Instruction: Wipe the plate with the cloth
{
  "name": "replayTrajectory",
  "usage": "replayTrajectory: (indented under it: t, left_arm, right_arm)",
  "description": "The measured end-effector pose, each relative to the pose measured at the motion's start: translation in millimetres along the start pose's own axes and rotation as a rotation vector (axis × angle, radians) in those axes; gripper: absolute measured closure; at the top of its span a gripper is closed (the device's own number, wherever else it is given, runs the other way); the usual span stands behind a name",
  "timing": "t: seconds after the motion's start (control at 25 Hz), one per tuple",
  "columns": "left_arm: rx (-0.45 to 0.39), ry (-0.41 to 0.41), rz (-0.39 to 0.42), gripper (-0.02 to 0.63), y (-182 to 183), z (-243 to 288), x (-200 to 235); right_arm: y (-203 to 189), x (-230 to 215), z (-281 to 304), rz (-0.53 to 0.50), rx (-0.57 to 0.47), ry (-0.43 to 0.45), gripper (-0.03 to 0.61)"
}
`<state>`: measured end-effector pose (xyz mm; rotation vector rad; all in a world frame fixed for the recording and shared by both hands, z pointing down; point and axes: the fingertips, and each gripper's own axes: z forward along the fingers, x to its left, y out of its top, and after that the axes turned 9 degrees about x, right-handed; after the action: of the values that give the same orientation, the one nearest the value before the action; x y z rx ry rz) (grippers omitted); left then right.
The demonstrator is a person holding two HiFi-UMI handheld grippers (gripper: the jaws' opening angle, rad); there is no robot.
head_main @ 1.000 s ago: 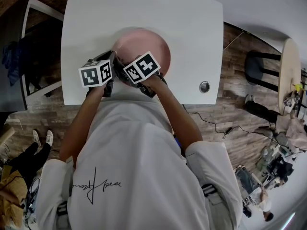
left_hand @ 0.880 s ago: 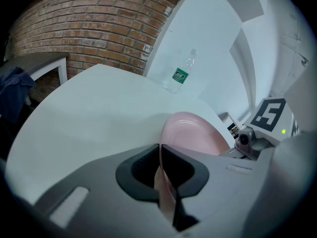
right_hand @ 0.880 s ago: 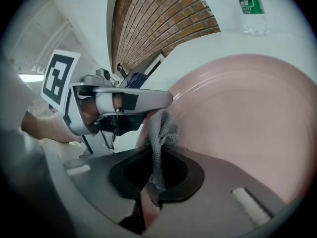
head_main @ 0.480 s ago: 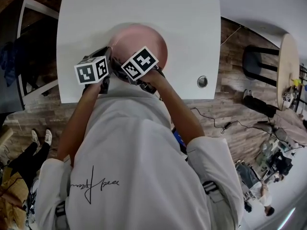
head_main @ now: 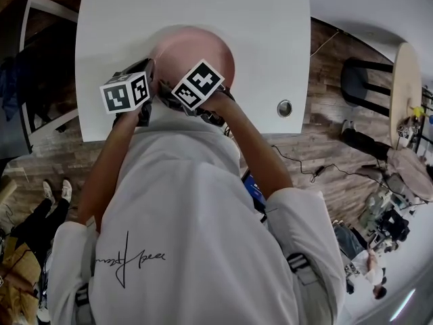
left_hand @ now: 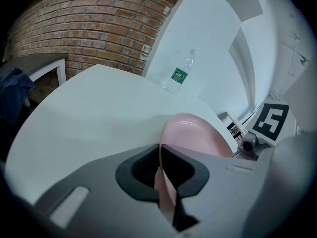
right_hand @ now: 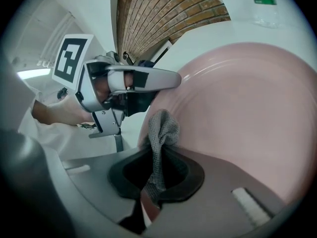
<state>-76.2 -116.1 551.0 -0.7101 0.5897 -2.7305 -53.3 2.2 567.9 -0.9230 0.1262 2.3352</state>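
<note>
Plate (head_main: 203, 46), pink and round, lies on the white table (head_main: 270, 32) in the upper middle of the head view, just beyond both tools. The left gripper (left_hand: 164, 157) has its jaws drawn narrow onto the plate's near left rim, which runs edge-on between them in the left gripper view. Whether that edge is lifted off the table cannot be told. The right gripper (right_hand: 157, 168) is clamped on a bunch of grey mesh cloth (right_hand: 162, 125), and the free tuft presses against the plate close to the rim, just beside the left gripper's jaws.

From the cloth, almost all of the plate's face spreads toward the upper right of the right gripper view, so the coming stroke likely has to run that way, away from the pinched rim. The right gripper is the one on the surface, while the left only steadies.

A clear bottle (left_hand: 181, 74) stands at the table's far edge with a green label whose print is too small to read. The marker cubes (head_main: 125, 92) carry black-and-white square patterns, not words. The person's shirt (head_main: 203, 235) shows a line of dark script that cannot be made out.
</note>
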Motion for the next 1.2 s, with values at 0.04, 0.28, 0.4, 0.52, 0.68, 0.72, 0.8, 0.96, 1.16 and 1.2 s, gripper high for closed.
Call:
replayTrajectory:
  t: [0.04, 0.28, 0.4, 0.52, 0.68, 0.72, 0.8, 0.96, 1.16, 1.2]
  left_arm:
    - [0.000, 0.000, 0.000, 0.586, 0, 0, 0]
    - [0.000, 0.001, 0.002, 0.586, 1, 0, -2]
    - [0.001, -0.001, 0.002, 0.586, 1, 1, -2]
    - [0.002, -0.001, 0.002, 0.586, 1, 1, -2]
    - [0.001, 0.000, 0.002, 0.586, 1, 0, -3]
    - [0.001, 0.000, 0.002, 0.586, 1, 0, -2]
    - [0.000, -0.001, 0.002, 0.586, 2, -1, -1]
    - [0.001, 0.000, 0.003, 0.586, 1, -1, -2]
    - [0.003, -0.002, 0.006, 0.586, 0, 0, -2]
    - [0.003, -0.002, 0.007, 0.586, 0, -1, -2]
  right_arm:
    - [-2, 0, 0, -0.004, 0.007, 0.001, 0.545]
    - [-13, 0, -3, -0.056, 0.059, -0.024, 0.545]
    - [-16, 0, -4, -0.069, 0.081, -0.032, 0.545]
    - [-20, -1, -5, -0.072, 0.096, -0.031, 0.545]
    - [-26, -1, -7, -0.084, 0.118, -0.039, 0.545]
    - [-26, -1, -7, -0.085, 0.124, -0.042, 0.545]
    - [-28, -1, -7, -0.089, 0.134, -0.047, 0.545]
    - [-33, -3, -9, -0.096, 0.149, -0.047, 0.545]
    - [-40, -6, -11, -0.109, 0.176, -0.056, 0.545]
    - [-40, -5, -12, -0.115, 0.179, -0.061, 0.544]
